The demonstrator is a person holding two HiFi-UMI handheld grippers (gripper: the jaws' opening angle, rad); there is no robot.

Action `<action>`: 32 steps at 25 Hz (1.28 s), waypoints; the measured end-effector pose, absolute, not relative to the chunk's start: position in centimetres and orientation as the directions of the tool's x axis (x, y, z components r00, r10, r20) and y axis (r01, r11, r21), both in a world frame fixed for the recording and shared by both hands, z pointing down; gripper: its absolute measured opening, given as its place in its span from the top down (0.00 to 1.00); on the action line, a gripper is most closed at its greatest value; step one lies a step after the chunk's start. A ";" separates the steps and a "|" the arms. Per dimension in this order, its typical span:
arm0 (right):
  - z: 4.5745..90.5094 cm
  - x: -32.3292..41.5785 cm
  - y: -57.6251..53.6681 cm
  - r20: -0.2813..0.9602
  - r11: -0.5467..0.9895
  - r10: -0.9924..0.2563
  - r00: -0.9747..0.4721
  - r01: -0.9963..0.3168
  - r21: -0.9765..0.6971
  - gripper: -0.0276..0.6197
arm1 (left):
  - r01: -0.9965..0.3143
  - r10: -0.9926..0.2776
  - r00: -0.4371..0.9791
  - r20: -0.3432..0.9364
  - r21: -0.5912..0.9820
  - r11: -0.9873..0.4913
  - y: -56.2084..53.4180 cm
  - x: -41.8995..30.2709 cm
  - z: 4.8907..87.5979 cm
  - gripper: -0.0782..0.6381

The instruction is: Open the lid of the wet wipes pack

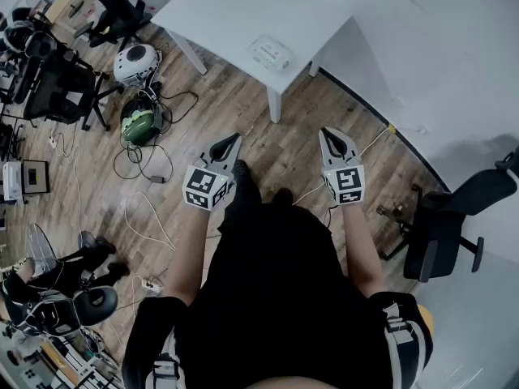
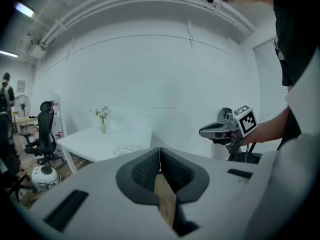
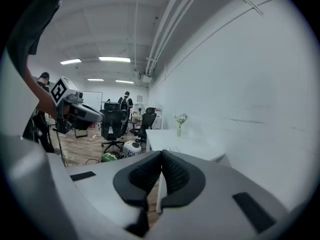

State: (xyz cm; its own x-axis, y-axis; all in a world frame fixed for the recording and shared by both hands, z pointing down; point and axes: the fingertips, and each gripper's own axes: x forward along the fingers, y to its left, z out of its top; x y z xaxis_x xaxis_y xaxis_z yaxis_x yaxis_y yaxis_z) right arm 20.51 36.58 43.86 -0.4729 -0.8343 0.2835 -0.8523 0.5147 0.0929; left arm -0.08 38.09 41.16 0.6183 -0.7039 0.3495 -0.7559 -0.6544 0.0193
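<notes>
The person stands on the wooden floor (image 1: 268, 128) and holds both grippers in the air in front of the body, well apart from the white table (image 1: 243, 14). The left gripper (image 1: 234, 140) has its two jaws pressed together, and its own view shows nothing between them. The right gripper (image 1: 330, 134) is clenched in the same way, the jaws tip to tip, and it grasps nothing. The two grippers are side by side with a gap between them, and both point toward the table. The wet wipes pack (image 1: 270, 53) lies flat on the table top, near the edge that faces the person and close to the corner above a table leg (image 1: 275, 104); it is too small to tell if its lid is open. A small vase with flowers (image 2: 102, 118) stands on the far part of the table. A black office chair (image 1: 450, 217) is at the person's right, and cables (image 1: 146, 164) lie on the floor at the left
</notes>
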 end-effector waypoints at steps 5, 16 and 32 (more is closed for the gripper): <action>44.8 21.2 37.9 0.301 0.514 -0.830 -0.470 -0.854 0.084 0.94 | -0.769 -0.712 0.607 0.352 0.033 -0.639 39.5 0.1 41.7 0.86; 44.6 20.2 37.9 0.292 0.535 -0.818 -0.496 -0.842 0.068 0.93 | -0.779 -0.722 0.596 0.350 0.034 -0.626 39.6 -0.6 41.1 0.86; 46.1 19.2 37.7 0.335 0.543 -0.801 -0.497 -0.838 0.054 0.93 | -0.782 -0.708 0.597 0.377 0.078 -0.618 39.9 -1.7 42.7 0.86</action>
State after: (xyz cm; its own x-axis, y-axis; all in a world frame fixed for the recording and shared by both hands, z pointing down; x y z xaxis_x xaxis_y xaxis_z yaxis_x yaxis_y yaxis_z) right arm 19.22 37.72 46.13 -0.4969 -0.8005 0.3350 -0.8381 0.5428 0.0539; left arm -1.67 39.88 42.75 0.5970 -0.7079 0.3774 -0.7823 -0.6180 0.0784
